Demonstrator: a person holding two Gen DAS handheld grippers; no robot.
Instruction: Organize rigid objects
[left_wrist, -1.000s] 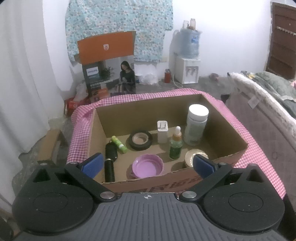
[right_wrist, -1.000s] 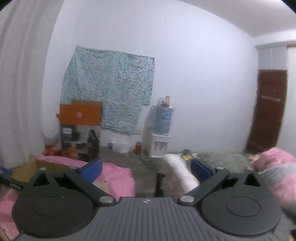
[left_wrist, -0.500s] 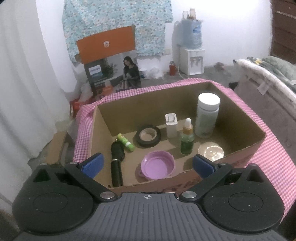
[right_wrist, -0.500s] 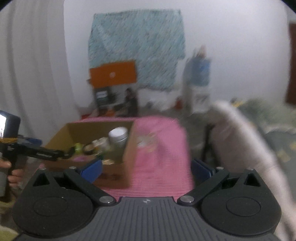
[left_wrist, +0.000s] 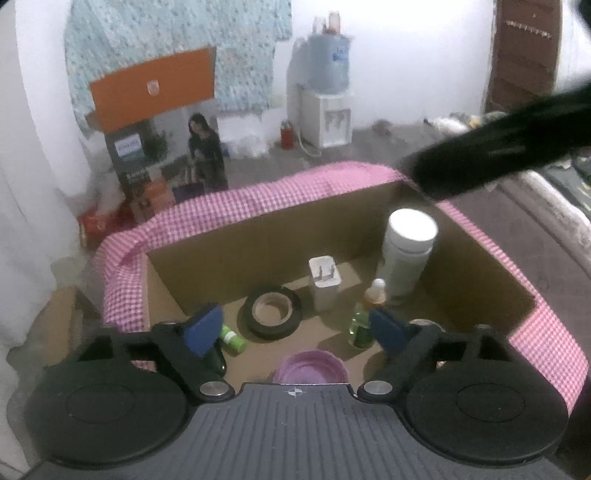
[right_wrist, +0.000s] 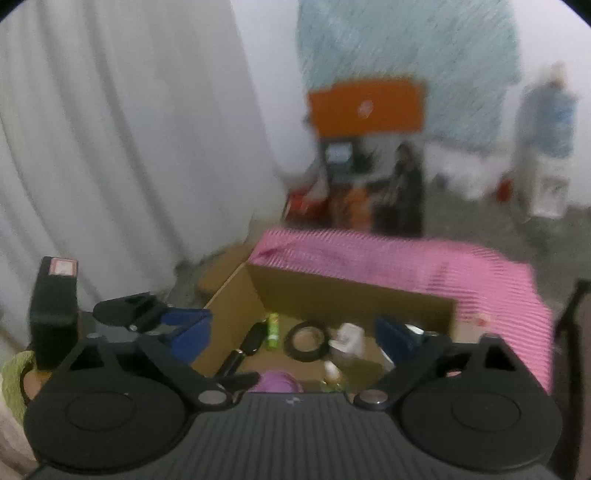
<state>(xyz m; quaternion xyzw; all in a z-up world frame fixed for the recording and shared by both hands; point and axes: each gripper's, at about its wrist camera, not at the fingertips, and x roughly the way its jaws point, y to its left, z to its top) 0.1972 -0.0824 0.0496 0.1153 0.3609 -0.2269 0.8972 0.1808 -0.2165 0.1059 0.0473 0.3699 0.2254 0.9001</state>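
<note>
Pink checked cloth (left_wrist: 258, 195) drapes round the cardboard box (left_wrist: 258, 240) under both my claws. My left gripper (left_wrist: 295, 328) has just been closing, nothing between its fingers; black tape roll (left_wrist: 271, 312) lies ahead, purple lid (left_wrist: 308, 369) just below. My right gripper (right_wrist: 293, 334), likewise narrowing and empty, hangs over the same box.

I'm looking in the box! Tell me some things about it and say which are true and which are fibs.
1. The tape roll lies flat on the floor of the cardboard box. True.
2. The tall white bottle lies on its side. False: it stands upright by the right wall.
3. The white plug adapter stands between the tape roll and the white bottle. True.
4. The left tool grips the purple lid. False: its blue pads are apart and hold nothing.
5. The box sits on a green cloth. False: the checked cloth is pink.
</note>
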